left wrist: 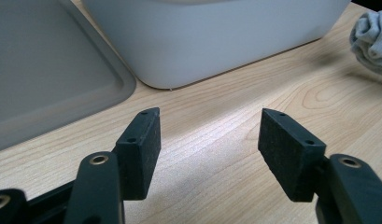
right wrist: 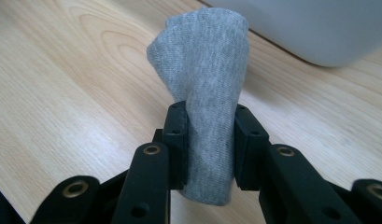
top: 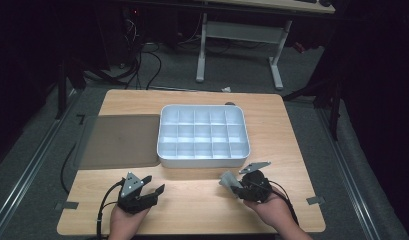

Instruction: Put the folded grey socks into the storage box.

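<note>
Two black pads of the right hand-held gripper (right wrist: 209,144) are clamping a rolled grey sock (right wrist: 205,93) across its lower half, so its long axis is running along the jaws and its rounded free end is pointing away from the hand, toward the white compartment box (top: 203,161). Seen from above, the sock (top: 227,179) is hanging just over the wooden surface (top: 192,200), near the box's front wall. Left of it, the left hand-held gripper (left wrist: 209,140) is standing with its jaws spread apart, nothing between them.
</note>
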Available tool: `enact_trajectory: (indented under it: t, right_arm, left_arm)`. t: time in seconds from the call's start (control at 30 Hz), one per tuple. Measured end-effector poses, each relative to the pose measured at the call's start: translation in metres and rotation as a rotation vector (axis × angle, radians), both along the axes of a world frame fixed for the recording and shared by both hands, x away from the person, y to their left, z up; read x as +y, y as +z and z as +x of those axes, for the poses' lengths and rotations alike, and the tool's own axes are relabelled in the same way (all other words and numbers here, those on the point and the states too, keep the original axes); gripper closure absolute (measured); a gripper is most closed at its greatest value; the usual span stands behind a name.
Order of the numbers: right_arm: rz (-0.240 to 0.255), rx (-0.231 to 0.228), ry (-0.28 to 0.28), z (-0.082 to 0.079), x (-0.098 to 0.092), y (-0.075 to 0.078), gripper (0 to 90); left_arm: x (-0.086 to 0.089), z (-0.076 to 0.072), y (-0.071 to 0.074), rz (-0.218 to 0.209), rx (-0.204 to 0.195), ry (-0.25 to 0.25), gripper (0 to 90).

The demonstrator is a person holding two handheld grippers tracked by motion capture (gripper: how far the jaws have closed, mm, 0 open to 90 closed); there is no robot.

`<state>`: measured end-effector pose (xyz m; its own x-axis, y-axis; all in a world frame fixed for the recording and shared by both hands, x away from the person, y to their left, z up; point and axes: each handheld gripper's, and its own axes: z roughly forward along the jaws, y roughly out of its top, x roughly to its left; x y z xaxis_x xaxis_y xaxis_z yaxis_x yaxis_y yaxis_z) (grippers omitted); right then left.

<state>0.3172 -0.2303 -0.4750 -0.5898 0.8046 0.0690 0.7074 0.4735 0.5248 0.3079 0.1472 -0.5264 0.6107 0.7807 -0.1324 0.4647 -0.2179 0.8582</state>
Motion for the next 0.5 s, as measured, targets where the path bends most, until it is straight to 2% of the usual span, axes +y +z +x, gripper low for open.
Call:
enact_trajectory:
  t: [0.5]
  right_arm:
    - [-0.06,0.022,-0.053,0.003,-0.029,0.009,71.2]
  left_arm:
    - [-0.004,0.0,0.0,0.008,0.002,-0.01,39.6]
